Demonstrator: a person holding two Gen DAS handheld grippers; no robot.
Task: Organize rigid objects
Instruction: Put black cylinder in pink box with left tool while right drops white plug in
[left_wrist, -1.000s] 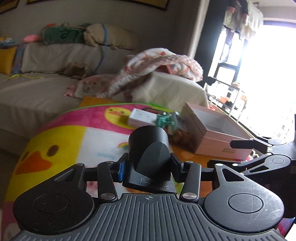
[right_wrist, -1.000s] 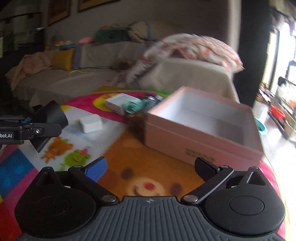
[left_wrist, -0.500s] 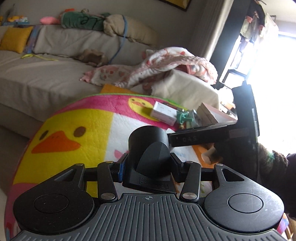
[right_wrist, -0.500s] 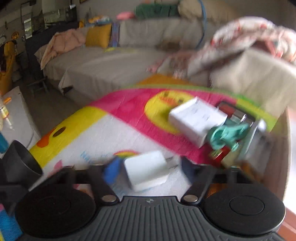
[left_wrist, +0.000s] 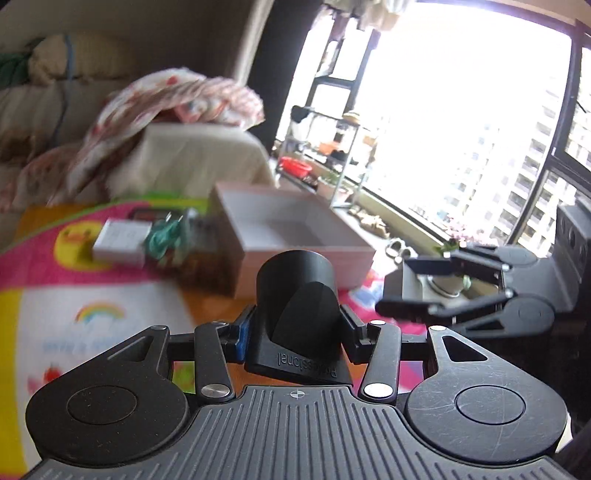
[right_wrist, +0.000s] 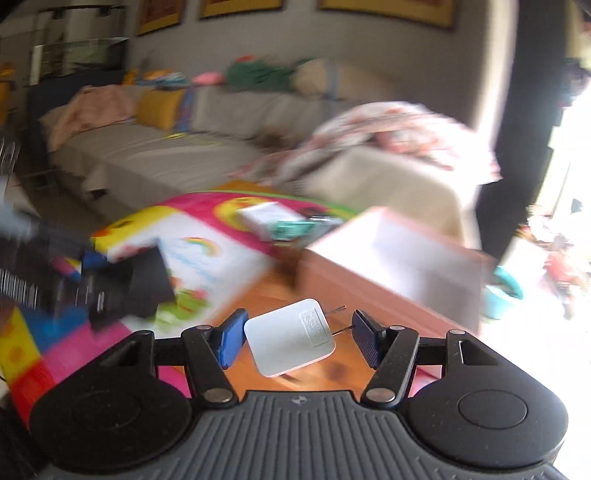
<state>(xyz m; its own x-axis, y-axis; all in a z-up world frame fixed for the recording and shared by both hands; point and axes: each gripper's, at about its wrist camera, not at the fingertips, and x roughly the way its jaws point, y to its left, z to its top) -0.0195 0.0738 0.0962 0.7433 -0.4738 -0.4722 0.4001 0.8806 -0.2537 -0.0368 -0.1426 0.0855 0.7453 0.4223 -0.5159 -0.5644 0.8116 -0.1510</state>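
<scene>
Here, left gripper (left_wrist: 295, 334) clamps black nozzle (left_wrist: 297, 295); right gripper (right_wrist: 295, 338) pinches white charger (right_wrist: 290, 341).

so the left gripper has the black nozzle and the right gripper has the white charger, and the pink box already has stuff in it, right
Not quite. The pink box looks empty in the left wrist view; only its bare white inside shows. The rest holds: the left gripper is clamped on the black nozzle, and the white charger sits in the right gripper.
</scene>
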